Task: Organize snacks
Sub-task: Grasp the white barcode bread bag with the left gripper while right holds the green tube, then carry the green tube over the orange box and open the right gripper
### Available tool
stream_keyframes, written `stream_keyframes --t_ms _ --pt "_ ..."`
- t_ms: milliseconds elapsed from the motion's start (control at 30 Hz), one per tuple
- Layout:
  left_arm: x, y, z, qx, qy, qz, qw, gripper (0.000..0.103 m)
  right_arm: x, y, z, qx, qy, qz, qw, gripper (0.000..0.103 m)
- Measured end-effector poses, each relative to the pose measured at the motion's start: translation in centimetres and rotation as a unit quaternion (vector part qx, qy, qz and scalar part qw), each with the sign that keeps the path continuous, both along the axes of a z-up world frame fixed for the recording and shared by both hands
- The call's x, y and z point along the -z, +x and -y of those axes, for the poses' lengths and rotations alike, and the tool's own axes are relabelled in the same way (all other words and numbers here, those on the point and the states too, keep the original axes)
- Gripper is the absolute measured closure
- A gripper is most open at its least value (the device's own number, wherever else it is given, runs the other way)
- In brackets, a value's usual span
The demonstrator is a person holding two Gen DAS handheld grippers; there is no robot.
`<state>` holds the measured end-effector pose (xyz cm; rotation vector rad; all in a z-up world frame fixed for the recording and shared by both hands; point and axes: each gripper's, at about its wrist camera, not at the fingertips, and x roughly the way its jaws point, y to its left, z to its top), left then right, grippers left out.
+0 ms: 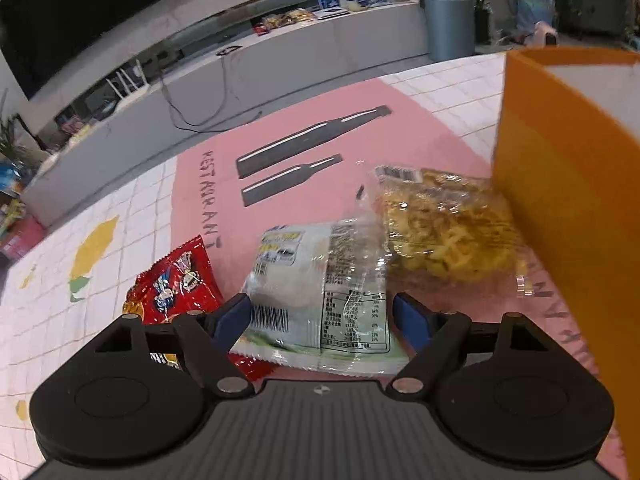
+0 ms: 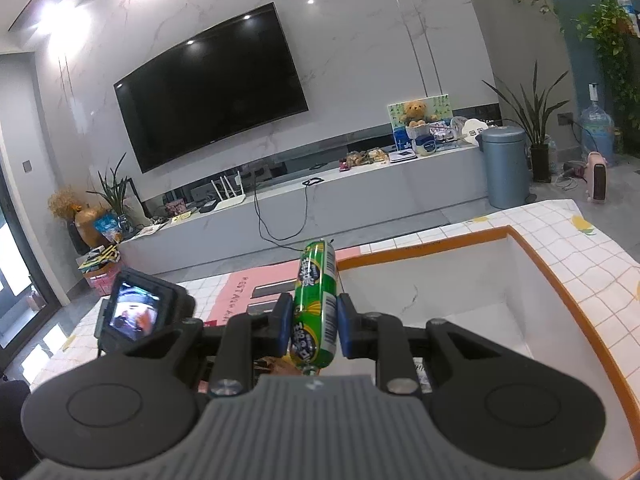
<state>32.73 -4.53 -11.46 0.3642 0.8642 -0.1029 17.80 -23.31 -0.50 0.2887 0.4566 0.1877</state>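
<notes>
In the left wrist view my left gripper (image 1: pixel 320 312) stands open over a white and green snack packet (image 1: pixel 320 292) lying on the pink mat (image 1: pixel 304 128); its blue pads flank the packet without pressing it. A red snack bag (image 1: pixel 176 280) lies to the packet's left, a clear bag of yellow crisps (image 1: pixel 444 232) to its right. The orange box (image 1: pixel 560 208) rises at the right edge. In the right wrist view my right gripper (image 2: pixel 312 320) is shut on a green sausage stick (image 2: pixel 316 300), held upright above the orange-rimmed box (image 2: pixel 568 288) with its white inside.
The table carries a white checked cloth (image 1: pixel 80 312) with yellow fruit prints. The other gripper's camera screen (image 2: pixel 132 312) shows at the left of the right wrist view. Beyond the table are a TV bench (image 2: pixel 360 196), a wall TV (image 2: pixel 208 88) and a grey bin (image 2: pixel 504 164).
</notes>
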Motion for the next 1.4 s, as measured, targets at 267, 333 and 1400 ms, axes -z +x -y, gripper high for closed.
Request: stream_keyframes --t_ms 267,333,1400 --pt "-0.2 -1.9 -1.8 -0.03 -0.056 0.017 0.9979 0.065 0.1 0.6 -0.5 -0.002 -0.004 -0.009 1.0 0.082" --pt "-0.6 -2.3 -2.3 -0.04 -0.066 0.015 0.9969 0.068 0.1 0.6 -0.4 -0.004 -0.005 -0.007 1.0 0.082" --pt "-9.3 -16.6 -4.0 0.0 -0.211 0.051 0.9761 0.082 0.4 -0.6 7.6 0.043 0.058 -0.043 0.996 0.082"
